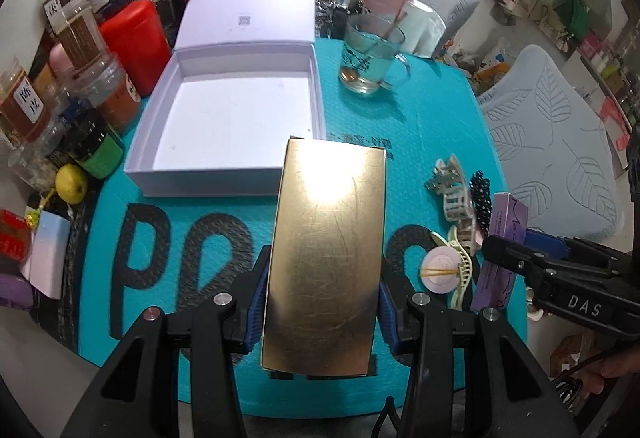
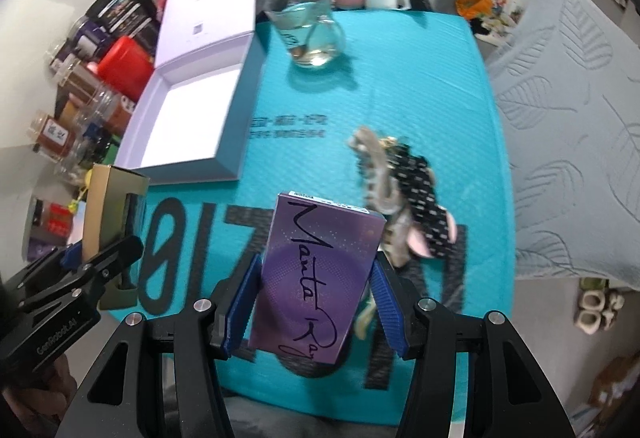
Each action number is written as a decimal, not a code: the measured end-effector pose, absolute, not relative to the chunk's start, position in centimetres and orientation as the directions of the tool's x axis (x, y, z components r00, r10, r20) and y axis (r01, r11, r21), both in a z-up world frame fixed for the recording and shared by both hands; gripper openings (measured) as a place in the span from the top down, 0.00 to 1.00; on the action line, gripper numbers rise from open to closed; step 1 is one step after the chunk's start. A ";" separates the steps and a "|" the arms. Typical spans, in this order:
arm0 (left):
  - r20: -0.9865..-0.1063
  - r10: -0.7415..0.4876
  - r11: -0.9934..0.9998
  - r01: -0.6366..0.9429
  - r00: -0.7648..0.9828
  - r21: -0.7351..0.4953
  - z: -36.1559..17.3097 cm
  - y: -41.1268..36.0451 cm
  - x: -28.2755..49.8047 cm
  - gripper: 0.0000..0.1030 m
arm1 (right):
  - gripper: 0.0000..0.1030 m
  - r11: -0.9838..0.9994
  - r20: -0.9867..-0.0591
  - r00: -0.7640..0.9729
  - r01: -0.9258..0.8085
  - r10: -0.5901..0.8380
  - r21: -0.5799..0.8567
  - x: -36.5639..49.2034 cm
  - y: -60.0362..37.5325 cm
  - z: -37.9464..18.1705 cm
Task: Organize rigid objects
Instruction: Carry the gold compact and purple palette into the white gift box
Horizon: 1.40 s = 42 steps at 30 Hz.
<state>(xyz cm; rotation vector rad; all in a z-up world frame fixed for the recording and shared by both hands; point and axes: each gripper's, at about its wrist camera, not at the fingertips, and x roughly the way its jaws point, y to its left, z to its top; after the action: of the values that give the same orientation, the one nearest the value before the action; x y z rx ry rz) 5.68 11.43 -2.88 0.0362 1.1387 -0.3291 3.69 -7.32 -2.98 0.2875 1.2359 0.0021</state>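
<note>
My left gripper [image 1: 320, 312] is shut on a flat gold box [image 1: 328, 254] and holds it above the teal mat, just in front of the open white box [image 1: 228, 113]. My right gripper [image 2: 312, 314] is shut on a purple box [image 2: 316, 278] with black script, held over the mat's near edge. In the left wrist view the right gripper [image 1: 516, 258] and the purple box [image 1: 504, 250] show at the right. In the right wrist view the left gripper [image 2: 102, 258] and the gold box [image 2: 112, 205] show at the left. The white box [image 2: 188, 117] has its lid folded back.
Several hair clips [image 1: 456, 205] and a small round item [image 1: 440, 270] lie on the teal mat [image 1: 440, 125] at the right. A glass mug [image 1: 370, 53] stands behind the mat's middle. Jars and a red canister [image 1: 134, 37] crowd the left. A grey chair [image 1: 560, 157] stands right.
</note>
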 end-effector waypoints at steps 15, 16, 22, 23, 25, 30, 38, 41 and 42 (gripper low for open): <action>-0.890 -0.272 0.936 0.315 0.366 -0.157 -2.3 16.4 10.4 0.56 | 0.47 0.968 -0.920 0.356 0.118 0.166 0.221 8.1 -0.9 -2.4; -0.890 -0.275 0.934 0.321 0.364 -0.157 -2.3 16.6 10.8 0.56 | 0.47 0.969 -0.920 0.356 0.117 0.164 0.218 8.4 -0.4 -2.4; -0.895 -0.284 0.921 0.358 0.344 -0.154 -2.7 17.9 12.9 0.56 | 0.47 0.968 -0.922 0.350 0.124 0.165 0.220 9.9 1.8 -2.7; -0.897 -0.282 0.919 0.365 0.339 -0.151 -2.8 18.1 13.2 0.56 | 0.47 0.968 -0.923 0.349 0.127 0.162 0.218 10.1 2.1 -2.8; -0.899 -0.288 0.915 0.373 0.330 -0.156 -3.0 18.5 13.8 0.56 | 0.47 0.966 -0.924 0.345 0.135 0.162 0.219 10.7 2.7 -2.9; -0.898 -0.302 0.906 0.391 0.320 -0.165 -3.2 19.2 15.6 0.56 | 0.47 0.964 -0.925 0.344 0.146 0.161 0.222 12.1 3.8 -3.1; -0.896 -0.313 0.898 0.404 0.314 -0.172 -3.8 20.0 19.3 0.56 | 0.47 0.965 -0.925 0.348 0.153 0.150 0.213 15.2 5.1 -3.5; -0.895 -0.314 0.897 0.409 0.317 -0.169 -4.0 20.3 21.0 0.56 | 0.47 0.964 -0.926 0.348 0.160 0.146 0.212 16.6 5.3 -3.7; -0.895 -0.313 0.896 0.411 0.319 -0.167 -4.0 20.3 21.4 0.56 | 0.47 0.965 -0.926 0.349 0.158 0.144 0.209 17.1 5.3 -3.7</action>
<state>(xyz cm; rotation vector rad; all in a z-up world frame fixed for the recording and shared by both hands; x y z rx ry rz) 21.43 20.32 -4.05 0.0970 1.1522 -0.4764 17.09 5.30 -3.70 0.2829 1.2187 -0.0097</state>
